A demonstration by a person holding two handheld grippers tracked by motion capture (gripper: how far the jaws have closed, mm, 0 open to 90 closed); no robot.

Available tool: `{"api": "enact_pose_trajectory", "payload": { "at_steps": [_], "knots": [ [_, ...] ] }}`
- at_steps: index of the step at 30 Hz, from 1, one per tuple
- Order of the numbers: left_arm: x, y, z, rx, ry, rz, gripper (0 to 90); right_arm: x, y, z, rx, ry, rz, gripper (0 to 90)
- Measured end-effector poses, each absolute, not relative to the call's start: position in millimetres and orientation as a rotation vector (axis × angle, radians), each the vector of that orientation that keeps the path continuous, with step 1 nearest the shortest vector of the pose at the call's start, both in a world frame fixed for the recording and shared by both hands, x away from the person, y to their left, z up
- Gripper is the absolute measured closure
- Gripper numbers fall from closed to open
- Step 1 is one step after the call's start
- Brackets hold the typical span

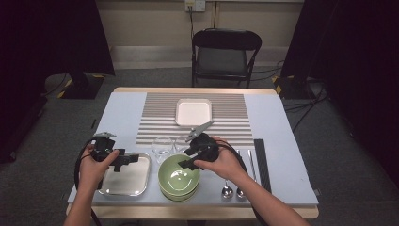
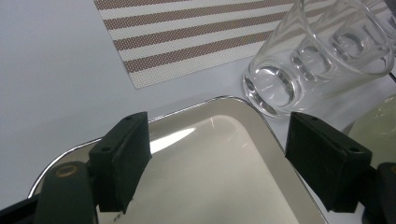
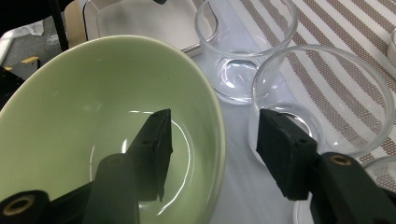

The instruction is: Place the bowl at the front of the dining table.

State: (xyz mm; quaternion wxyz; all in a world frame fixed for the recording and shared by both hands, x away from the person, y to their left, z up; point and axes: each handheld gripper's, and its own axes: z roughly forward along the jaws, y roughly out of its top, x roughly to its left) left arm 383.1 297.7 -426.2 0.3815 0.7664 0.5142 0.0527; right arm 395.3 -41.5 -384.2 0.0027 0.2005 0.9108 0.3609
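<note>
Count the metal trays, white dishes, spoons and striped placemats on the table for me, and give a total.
Metal tray: 1
White dish: 1
Spoons: 2
Striped placemat: 1
Total: 5

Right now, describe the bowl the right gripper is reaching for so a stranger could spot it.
Start at the striped placemat, then come to the table's near edge. The green bowl sits there, right of the steel tray. It is the one green, round, deep dish.

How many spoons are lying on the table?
2. Both spoons lie side by side near the table's front edge, right of the green bowls: one nearer the bowls, the other just beyond it. The right forearm covers their handles and might hide more.
</note>
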Motion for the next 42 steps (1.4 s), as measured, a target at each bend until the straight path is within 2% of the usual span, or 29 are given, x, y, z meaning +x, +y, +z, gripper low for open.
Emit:
{"api": "enact_pose_trajectory", "payload": {
  "at_steps": [10,17,28,30,42],
  "knots": [
    [383.1,298.6,-425.8,1.959,1.307,0.134,22.1,394.5,-37.7,-390.4,0.645,2.877,1.141,51.3],
    [383.1,297.9,-425.8,1.957,1.311,0.135,22.1,394.1,-37.7,-391.8,0.673,2.887,1.131,58.1],
    [383.9,297.3,-426.9,1.971,1.306,0.135,22.1,395.1,-37.0,-395.6,0.661,2.922,1.072,72.1],
    [384.0,297.5,-426.8,1.971,1.305,0.134,22.1,395.0,-38.2,-396.5,0.66,2.916,1.06,79.8],
    [383.7,298.4,-427.1,1.962,1.313,0.135,22.1,394.1,-39.8,-394.3,0.687,2.892,1.075,82.8]
  ]
}}
